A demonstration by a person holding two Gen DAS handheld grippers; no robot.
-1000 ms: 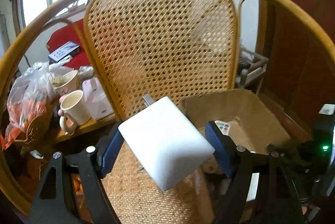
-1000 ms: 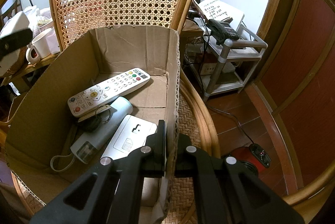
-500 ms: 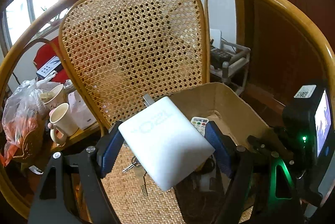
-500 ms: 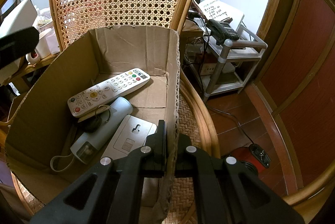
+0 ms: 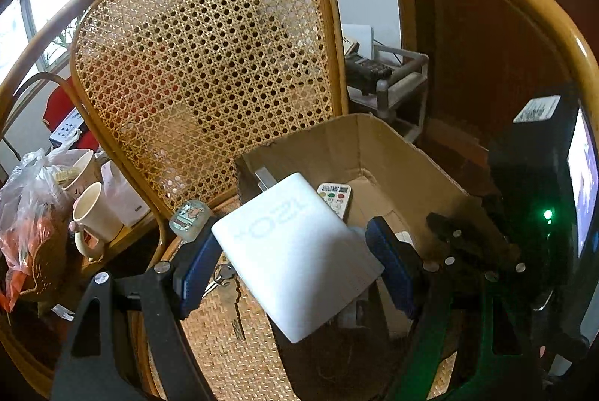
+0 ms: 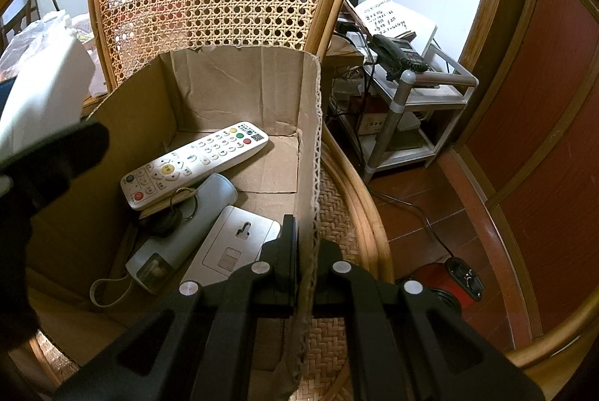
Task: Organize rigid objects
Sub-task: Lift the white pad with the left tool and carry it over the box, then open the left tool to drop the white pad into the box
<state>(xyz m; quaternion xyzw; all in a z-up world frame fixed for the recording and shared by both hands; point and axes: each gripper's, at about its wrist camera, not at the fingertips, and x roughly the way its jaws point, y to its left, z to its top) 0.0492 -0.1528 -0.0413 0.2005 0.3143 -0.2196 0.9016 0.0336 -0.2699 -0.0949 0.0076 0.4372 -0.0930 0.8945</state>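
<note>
The left claw (image 5: 295, 251) has carried its widely gripped white charger (image 5: 295, 255) seemingly over the cardboard box (image 5: 393, 154).

White charger block (image 5: 295, 257): faint grey marking, seen upside down, reads roughly "120"; further characters illegible. Remote control (image 6: 194, 163): numbered keys and a QR code, digits too small to read. Notepad (image 6: 385, 17): handwritten numbers, not legible.

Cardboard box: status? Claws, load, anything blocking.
Left claw shut on white charger, over box rim. Right claw pinching cardboard box wall. Remote, flashlight, white plate inside; room left.
</note>
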